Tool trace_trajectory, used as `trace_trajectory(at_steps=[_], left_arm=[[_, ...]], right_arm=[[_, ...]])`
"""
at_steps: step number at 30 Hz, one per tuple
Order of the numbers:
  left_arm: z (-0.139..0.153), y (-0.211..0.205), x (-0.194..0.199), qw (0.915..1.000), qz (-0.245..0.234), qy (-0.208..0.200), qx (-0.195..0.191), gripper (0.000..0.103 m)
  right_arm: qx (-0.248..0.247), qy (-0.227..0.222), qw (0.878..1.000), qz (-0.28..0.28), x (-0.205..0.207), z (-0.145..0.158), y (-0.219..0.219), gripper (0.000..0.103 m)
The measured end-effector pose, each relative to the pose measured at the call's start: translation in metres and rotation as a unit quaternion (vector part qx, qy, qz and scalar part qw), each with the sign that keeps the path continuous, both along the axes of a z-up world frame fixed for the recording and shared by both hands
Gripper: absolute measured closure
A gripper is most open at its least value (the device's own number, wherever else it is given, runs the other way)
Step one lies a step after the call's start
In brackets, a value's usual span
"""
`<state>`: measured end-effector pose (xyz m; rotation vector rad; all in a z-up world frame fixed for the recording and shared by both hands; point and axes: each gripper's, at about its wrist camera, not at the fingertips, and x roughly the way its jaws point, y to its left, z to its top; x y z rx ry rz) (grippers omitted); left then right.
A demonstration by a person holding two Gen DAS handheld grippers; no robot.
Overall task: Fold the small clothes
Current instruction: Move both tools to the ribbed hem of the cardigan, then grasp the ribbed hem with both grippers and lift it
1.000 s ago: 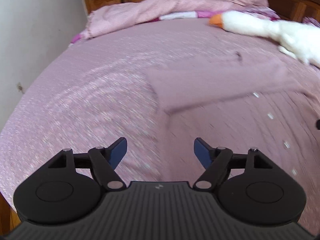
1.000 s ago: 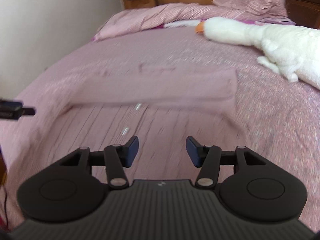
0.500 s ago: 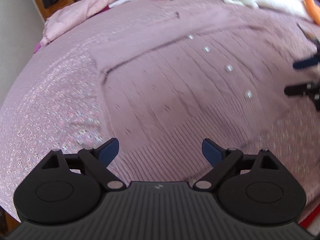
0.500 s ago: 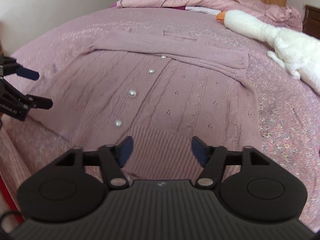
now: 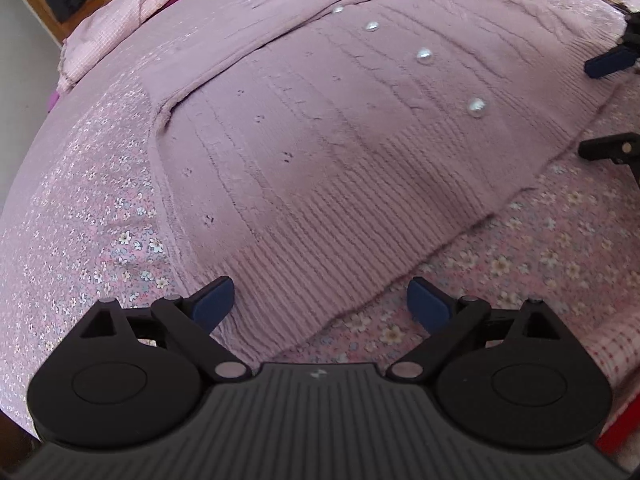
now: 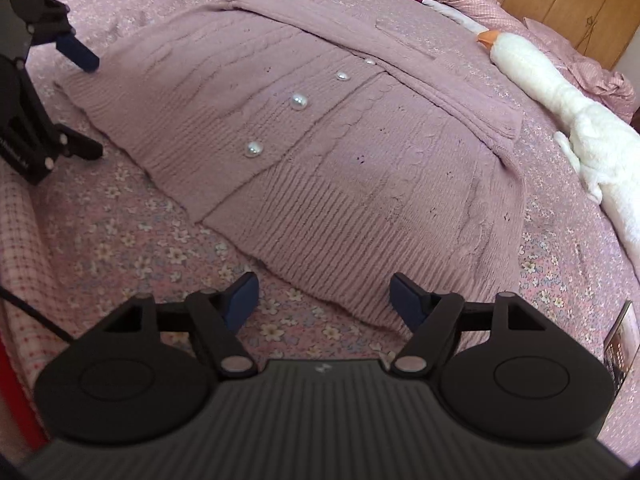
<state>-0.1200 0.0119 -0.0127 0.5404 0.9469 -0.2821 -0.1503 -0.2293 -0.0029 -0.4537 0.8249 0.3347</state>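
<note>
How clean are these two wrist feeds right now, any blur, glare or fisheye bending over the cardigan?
Left wrist view: the cardigan is fairly sharp, its ribbed hem slightly soft; the pearl buttons catch bright glints; the bedspread curves strongly toward the edges. Right wrist view: crisp knit, the same barrel bend, and the white plush goose is nearly washed out by daylight.

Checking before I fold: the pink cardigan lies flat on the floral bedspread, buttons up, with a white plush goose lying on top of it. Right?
Not quite. The white plush goose lies beside the cardigan on the bedspread, apart from it, as the right wrist view shows. The rest holds.
</note>
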Motion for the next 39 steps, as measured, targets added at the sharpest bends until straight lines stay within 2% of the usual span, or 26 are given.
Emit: trace_trajectory(at_steps=[15,22,24,26,29,31,33,35,38,39], left_arm=[[-0.004,-0.006,0.017,0.9985,0.025,-0.047,0.01,0.006],[-0.006,-0.005,0.029,0.9985,0.035,-0.042,-0.002,0.009],[-0.006,-0.006,0.03,0.9986,0.032,-0.042,-0.005,0.015],[-0.003,-0.007,0.031,0.9985,0.03,-0.041,-0.019,0.032],[-0.001,-0.009,0.034,0.9982,0.03,-0.038,-0.034,0.047],[-0.001,-0.009,0.035,0.998,0.03,-0.039,-0.04,0.053],[0.0,-0.009,0.036,0.9976,0.033,-0.039,-0.047,0.06],[0.003,-0.008,0.037,0.9968,0.038,-0.043,-0.055,0.077],[0.008,-0.005,0.037,0.9958,0.042,-0.048,-0.065,0.085],[0.009,-0.005,0.037,0.9956,0.044,-0.048,-0.068,0.086]], right_arm=[[-0.02,-0.057,0.998,-0.013,0.011,-0.01,0.007,0.028],[-0.006,-0.048,0.999,-0.022,0.016,-0.012,0.003,0.028],[-0.001,-0.045,0.999,-0.024,0.018,-0.012,0.002,0.028],[0.003,-0.042,0.999,-0.025,0.021,-0.013,0.001,0.029],[0.01,-0.04,0.999,-0.025,0.022,-0.014,0.001,0.033],[0.012,-0.042,0.999,-0.02,0.02,-0.014,0.002,0.042],[0.01,-0.045,0.999,-0.017,0.02,-0.014,0.003,0.047],[0.01,-0.048,0.999,-0.018,0.02,-0.014,0.003,0.051],[0.015,-0.05,0.998,-0.023,0.021,-0.012,0.002,0.062],[0.018,-0.051,0.998,-0.026,0.021,-0.011,0.001,0.069]])
